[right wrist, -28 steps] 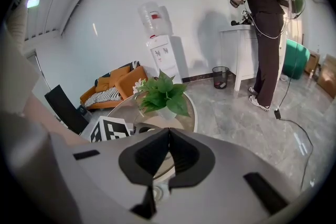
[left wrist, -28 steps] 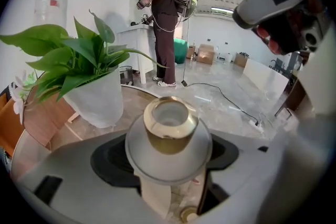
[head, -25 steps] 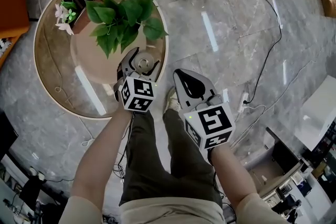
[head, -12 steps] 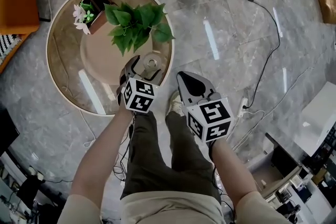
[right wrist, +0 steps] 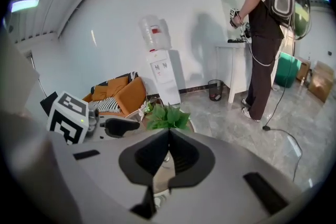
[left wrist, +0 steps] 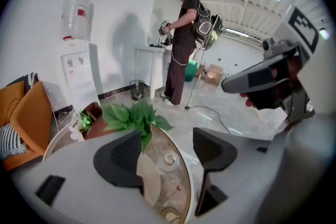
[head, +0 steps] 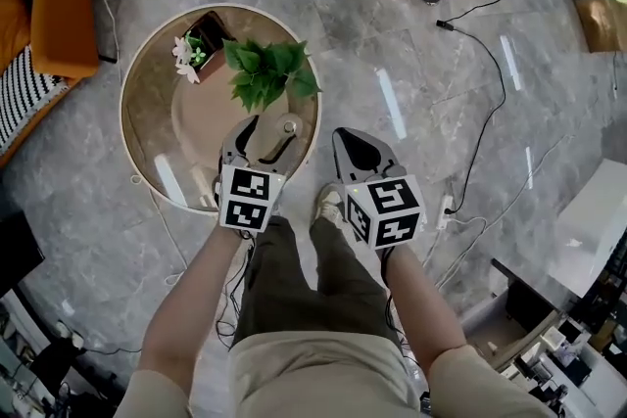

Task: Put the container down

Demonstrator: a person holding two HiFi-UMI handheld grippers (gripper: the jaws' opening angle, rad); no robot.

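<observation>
Container rests on the round glass table near the plant, below the left gripper, whose jaws stand apart, having just narrowed slightly around nothing. The right gripper is pinched together, empty. Wisest now to withdraw straight, clear of the leaves.

Left tongs, just closing slightly, hang empty above what seems a container.

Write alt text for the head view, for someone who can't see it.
Looking steeply down, a person holds two tools by a round glass table: the left tool, open and empty, its jaws just closing slightly, hangs above a small round container beside a leafy plant; the right tool is shut over the grey floor.
</observation>
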